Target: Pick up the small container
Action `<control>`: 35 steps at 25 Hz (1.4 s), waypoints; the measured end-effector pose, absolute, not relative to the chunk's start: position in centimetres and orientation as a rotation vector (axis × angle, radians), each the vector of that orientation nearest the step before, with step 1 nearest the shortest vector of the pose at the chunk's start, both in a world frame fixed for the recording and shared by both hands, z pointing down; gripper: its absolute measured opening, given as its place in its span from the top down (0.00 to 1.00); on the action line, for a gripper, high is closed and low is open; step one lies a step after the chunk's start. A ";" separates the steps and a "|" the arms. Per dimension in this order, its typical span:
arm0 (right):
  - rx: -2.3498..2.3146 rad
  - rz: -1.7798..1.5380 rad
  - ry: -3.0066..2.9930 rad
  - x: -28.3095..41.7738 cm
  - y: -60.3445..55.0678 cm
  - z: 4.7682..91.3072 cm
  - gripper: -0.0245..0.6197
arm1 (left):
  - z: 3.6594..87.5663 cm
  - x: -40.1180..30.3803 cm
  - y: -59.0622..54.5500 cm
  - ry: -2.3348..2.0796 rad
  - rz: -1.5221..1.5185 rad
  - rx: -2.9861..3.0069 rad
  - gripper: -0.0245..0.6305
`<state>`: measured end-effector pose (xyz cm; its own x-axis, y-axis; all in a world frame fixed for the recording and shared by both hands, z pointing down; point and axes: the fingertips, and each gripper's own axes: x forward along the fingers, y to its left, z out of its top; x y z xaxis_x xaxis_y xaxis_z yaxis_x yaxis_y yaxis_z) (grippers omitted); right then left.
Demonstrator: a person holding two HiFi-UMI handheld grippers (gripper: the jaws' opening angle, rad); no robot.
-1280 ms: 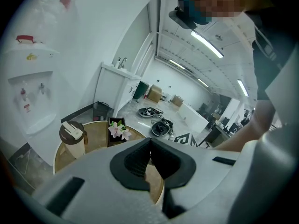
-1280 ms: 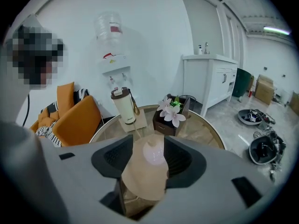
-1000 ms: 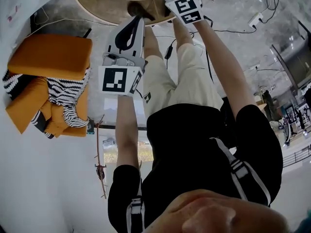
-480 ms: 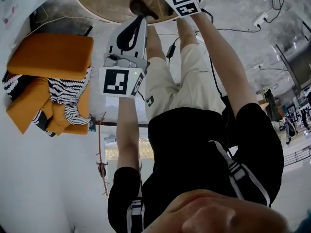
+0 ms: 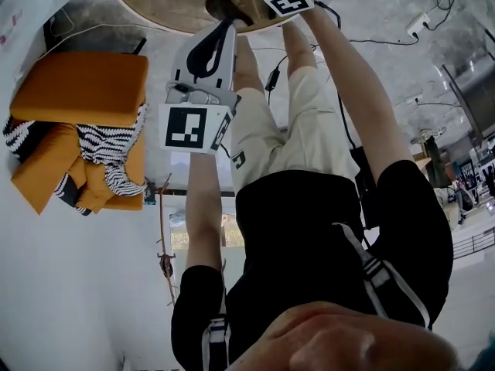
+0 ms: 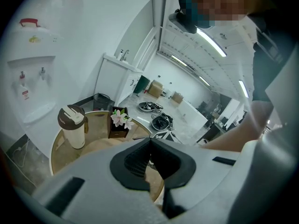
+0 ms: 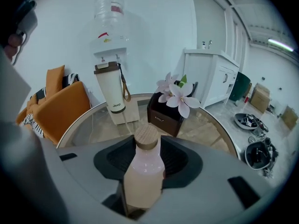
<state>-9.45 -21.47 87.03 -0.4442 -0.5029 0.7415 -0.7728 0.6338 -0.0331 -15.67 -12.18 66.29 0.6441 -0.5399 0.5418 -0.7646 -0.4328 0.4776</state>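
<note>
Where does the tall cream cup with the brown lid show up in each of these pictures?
Head view: not in it.
Left gripper view: the tall cream cup, left of middle, on the round table beside the flower box.
Right gripper view: above middle, left of the flower box.
Shared landmark: the round table, in all three views.

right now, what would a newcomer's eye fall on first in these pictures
The small pale pink bottle with a round wooden cap, upright between the jaws of the right gripper, which have just been closing on it. Behind it on the round glass-topped table stand pale pink flowers in a dark brown box and a cream tumbler with a brown lid. An orange chair fills the head view's left.
</note>
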 end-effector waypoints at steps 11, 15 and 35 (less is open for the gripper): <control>0.963 0.469 -2.147 -9.1 -21.4 87.0 0.74 | 66.2 -15.7 -12.0 -1.026 0.404 2.128 0.94; 0.967 0.468 -2.160 -9.2 -21.4 87.0 0.74 | 66.2 -15.9 -12.0 -1.029 0.407 2.123 0.93; 0.925 0.480 -2.243 -9.0 -21.5 77.2 0.74 | 62.7 -16.0 -14.6 -1.101 0.376 2.149 0.93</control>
<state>-9.00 -21.53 77.25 -0.5355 -0.4849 0.6914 -0.7255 0.6833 -0.0827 -15.97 -14.61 62.69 0.5997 -0.6009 0.5285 -0.7987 -0.4080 0.4424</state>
